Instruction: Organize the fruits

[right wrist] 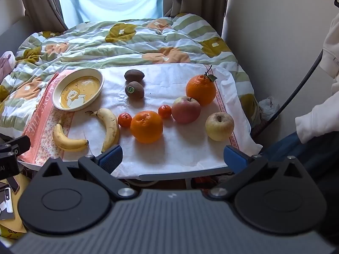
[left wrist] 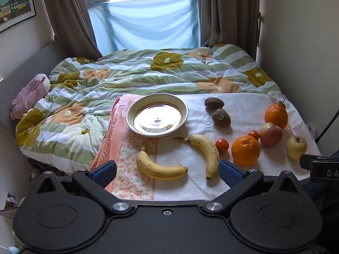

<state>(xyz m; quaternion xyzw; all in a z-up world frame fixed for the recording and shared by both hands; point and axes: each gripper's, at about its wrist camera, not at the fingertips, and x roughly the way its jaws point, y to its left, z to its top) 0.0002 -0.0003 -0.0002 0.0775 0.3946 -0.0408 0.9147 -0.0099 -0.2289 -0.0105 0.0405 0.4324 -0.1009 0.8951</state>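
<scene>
Yellow and soft, the left banana [left wrist: 159, 167] lies at lower centre of the left view on the cloth [left wrist: 243, 105], its long axis running across the frame, stem to the upper left. We judge it light but easily bruised, best pinched mid-body across its width. The second banana [left wrist: 206, 152] curves up the frame, stem toward the plate [left wrist: 130, 114], which holds nothing. Kiwis, oranges and apples sit further right, round, firmer, likely to roll. Our left gripper [left wrist: 167, 172] and right gripper [right wrist: 172, 157] both hang released, holding nothing.
</scene>
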